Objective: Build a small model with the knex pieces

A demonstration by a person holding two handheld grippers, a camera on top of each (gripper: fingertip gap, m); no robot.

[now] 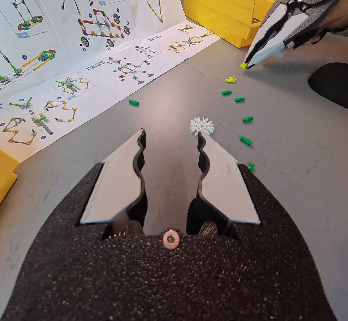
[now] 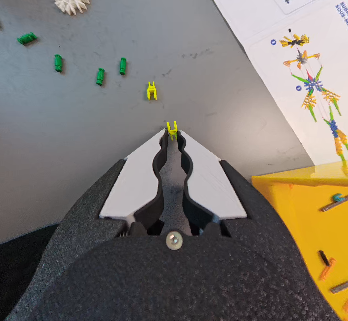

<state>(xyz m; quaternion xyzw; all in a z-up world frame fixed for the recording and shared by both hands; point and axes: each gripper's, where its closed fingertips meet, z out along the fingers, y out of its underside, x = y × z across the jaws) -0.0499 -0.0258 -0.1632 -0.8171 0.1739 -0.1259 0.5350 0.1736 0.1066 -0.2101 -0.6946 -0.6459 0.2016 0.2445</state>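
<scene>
Presently the right gripper [image 2: 172, 131] pinches a yellow clip [image 2: 172, 131] at its fingertips. The left gripper [image 1: 170, 131] stands wide apart, empty, white snowflake connector [image 1: 201, 126] touching its right tip. Second yellow clip [image 2: 151, 91] lies at eleven o'clock of the first.

Each gripper has a bumpy black body shaped like a big wing. The left gripper [image 1: 170, 132] and the right gripper [image 2: 172, 131] both have two pale grey fingers [image 1: 120, 178] that end in points. Wavy black pads line the insides. One round silver screw [image 2: 174, 240] sits in the middle
</scene>
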